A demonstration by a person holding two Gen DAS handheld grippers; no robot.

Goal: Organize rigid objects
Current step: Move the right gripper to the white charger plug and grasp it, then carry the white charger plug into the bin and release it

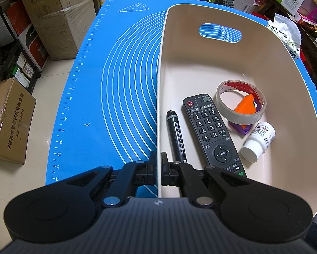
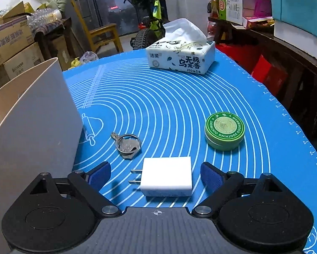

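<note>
Bin [image 1: 200,67]: beige, on blue mat [image 1: 120,84]; L gripper [image 1: 157,163] pinches its left wall, jaws narrow on the rim.
Done, in bin: remote [image 1: 213,131]; tape roll [image 1: 241,101] over orange/purple bits; white bottle [image 1: 258,141]; marker [image 1: 176,135].
Left, on mat beside bin: charger [image 2: 167,176]; green tin [image 2: 224,130]; keys [image 2: 127,145].
R gripper [image 2: 156,176]: wide open, fingers either side of charger, not touching.
Progress: approx. halfway; charger looks next.
</note>
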